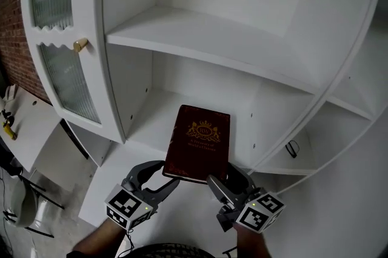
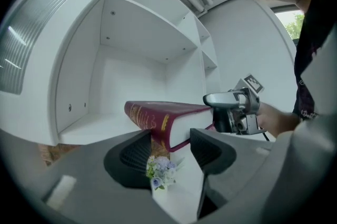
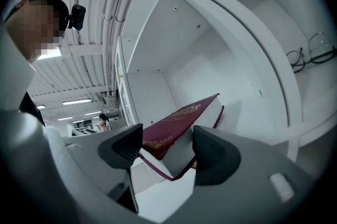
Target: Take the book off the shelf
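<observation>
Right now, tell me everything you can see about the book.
The book is a thick dark red hardcover with a gold crest and lettering on the cover, gold marks on the spine and a pale page block. A dark red ribbon hangs from it. It lies closed, cover up, its near end past the front edge of the lower shelf. The left gripper and right gripper clamp its near corners.

White shelf (image 1: 151, 122): red book (image 1: 200, 142) over front edge.

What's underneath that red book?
White shelf lies below the book; the left gripper and right gripper clasp its near corners. The cover hides the shelf directly beneath, so contact is unclear.
</observation>
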### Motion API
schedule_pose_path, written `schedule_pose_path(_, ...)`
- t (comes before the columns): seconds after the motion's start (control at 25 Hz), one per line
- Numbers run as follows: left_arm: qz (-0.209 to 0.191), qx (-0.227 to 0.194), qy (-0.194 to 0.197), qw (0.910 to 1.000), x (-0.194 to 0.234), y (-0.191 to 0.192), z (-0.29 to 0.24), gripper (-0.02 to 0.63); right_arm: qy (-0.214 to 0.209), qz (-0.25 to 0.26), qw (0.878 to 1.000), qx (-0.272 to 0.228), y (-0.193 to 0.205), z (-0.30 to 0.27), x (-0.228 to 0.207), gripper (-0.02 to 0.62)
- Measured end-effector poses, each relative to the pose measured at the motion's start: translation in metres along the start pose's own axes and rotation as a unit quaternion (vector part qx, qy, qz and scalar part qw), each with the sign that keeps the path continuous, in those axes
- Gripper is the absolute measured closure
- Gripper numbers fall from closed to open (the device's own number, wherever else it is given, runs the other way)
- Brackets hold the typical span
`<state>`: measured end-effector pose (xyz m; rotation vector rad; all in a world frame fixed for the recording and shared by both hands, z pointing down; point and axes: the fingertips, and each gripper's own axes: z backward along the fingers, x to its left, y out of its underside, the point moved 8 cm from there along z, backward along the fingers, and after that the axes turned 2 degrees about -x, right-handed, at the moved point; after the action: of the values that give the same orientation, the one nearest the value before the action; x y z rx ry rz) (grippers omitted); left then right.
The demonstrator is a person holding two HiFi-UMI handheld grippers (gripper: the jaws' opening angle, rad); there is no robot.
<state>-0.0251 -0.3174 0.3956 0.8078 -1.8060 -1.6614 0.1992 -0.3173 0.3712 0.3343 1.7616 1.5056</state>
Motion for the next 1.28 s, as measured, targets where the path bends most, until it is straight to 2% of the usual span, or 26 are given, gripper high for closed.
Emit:
schedule_pose_path(0.2, -0.019, 0.024, -0.009, 0.9995, -0.008, 0.014, 0.011, 0.377, 0.026, 0.013, 1.000, 0.008, 0.014, 0.011, 0.014, 0.329)
schedule_pose_path(0.36, -0.013, 0.019, -0.014, 0.9996, -0.014, 0.014, 0.021, 0.377, 0.058, 0.066, 0.996, 0.003, 0.019, 0.015, 0.031, 0.353)
schedule_pose_path(0.48, -0.017, 0.008, -0.013, 0.9997, -0.015, 0.008, 0.029, 0.377, 0.058, 0.081, 0.995, -0.013, 0.016, 0.018, 0.043, 0.356)
schedule_pose_path(0.88, -0.081, -0.013, -0.015, 0.9965, -0.014, -0.023, 0.054, 0.379, 0.059, 0.123, 0.990, -0.042, 0.002, 0.020, 0.080, 0.357)
schedule_pose_path(1.28, -0.103, -0.047, -0.006, 0.9936, -0.013, -0.053, 0.074, 0.379, 0.059, 0.172, 0.981, -0.066, -0.019, 0.023, 0.116, 0.360)
